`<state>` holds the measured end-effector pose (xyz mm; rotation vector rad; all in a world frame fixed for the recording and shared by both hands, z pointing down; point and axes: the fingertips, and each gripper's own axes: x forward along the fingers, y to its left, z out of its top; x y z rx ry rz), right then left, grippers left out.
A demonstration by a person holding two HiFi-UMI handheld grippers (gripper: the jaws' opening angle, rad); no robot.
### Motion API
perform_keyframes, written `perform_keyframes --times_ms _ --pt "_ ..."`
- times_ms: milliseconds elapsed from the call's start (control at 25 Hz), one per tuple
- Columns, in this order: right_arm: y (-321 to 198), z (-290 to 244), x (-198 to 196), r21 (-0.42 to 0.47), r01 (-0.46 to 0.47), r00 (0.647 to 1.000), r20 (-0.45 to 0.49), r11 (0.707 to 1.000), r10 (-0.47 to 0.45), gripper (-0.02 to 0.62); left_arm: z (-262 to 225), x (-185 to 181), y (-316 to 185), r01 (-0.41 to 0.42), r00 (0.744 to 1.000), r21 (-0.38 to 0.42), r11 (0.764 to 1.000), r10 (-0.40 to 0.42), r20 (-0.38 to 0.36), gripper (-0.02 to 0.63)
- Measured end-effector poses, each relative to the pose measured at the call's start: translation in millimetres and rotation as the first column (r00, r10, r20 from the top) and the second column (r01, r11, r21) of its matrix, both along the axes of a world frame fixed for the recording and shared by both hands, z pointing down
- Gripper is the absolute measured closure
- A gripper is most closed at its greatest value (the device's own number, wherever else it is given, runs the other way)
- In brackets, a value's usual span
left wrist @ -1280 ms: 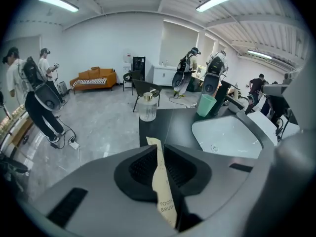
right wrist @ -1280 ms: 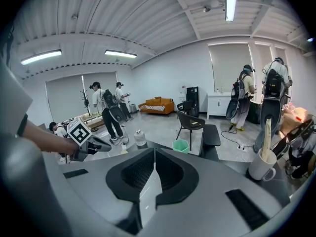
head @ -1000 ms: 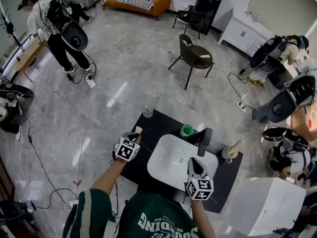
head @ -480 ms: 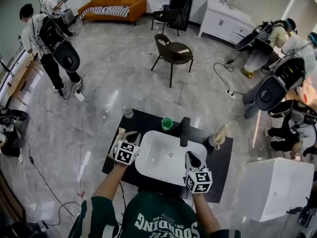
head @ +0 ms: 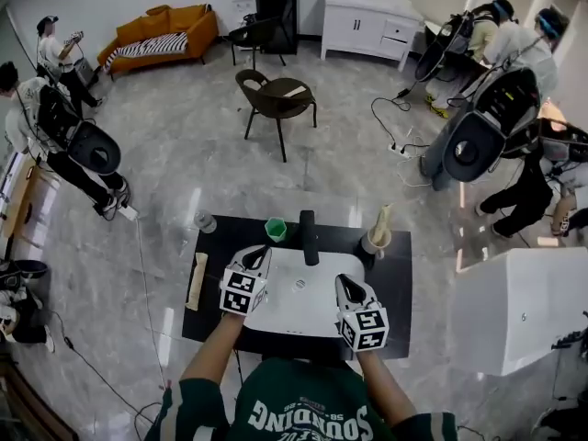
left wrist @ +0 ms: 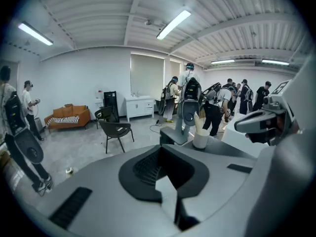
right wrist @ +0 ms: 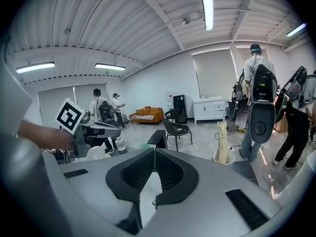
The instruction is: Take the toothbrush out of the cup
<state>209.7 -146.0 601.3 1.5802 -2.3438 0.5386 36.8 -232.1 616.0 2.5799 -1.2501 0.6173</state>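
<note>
Hovering over the sink (head: pixel 303 306), left tool (head: pixel 261 254) and right tool (head: pixel 344 285) are both pressed together, empty. One cream-wrapped toothbrush (head: pixel 380 223) stands in one white cup (head: pixel 371 244).

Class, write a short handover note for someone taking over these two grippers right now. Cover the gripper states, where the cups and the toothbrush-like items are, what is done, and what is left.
Left gripper: shut, empty, over the left side of the sink.
Right gripper: shut, empty, over the sink's right side.
White cup: at the back right of the table, with a tall beige item, probably the toothbrush, upright in it.
Flat beige item: lies near the table's left edge.
Green cup: stands left of the faucet.
Done: nothing is held.
Left: likely lifting the tall beige item out of the White cup.
</note>
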Motion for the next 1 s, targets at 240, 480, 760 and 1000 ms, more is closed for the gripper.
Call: perform_keyframes --times_ms 240,480,760,1000 --pt "4.0 -1.5 32.7 0.013 -0.052 0.999 0.008 0.999 0.052 0.554 -12.0 62.7 3.3 -0.079 0.996 0.028 0.996 0.080 -0.042 0.595" --pt "11.0 -4.6 61.5 0.041 -0.095 0.995 0.010 0.995 0.095 0.554 -18.4 104.5 13.7 -0.131 0.988 0.049 0.990 0.135 -0.081 0.595" --pt "18.0 -18.5 96.5 0.103 -0.137 0.991 0.005 0.985 0.137 0.555 -24.2 154.6 18.3 -0.176 0.979 0.057 0.983 0.181 -0.097 0.594" --pt "22.6 -14.3 121.1 0.097 -0.154 0.988 0.008 0.983 0.154 0.554 -15.1 189.0 20.1 -0.210 0.972 0.042 0.977 0.214 -0.095 0.594"
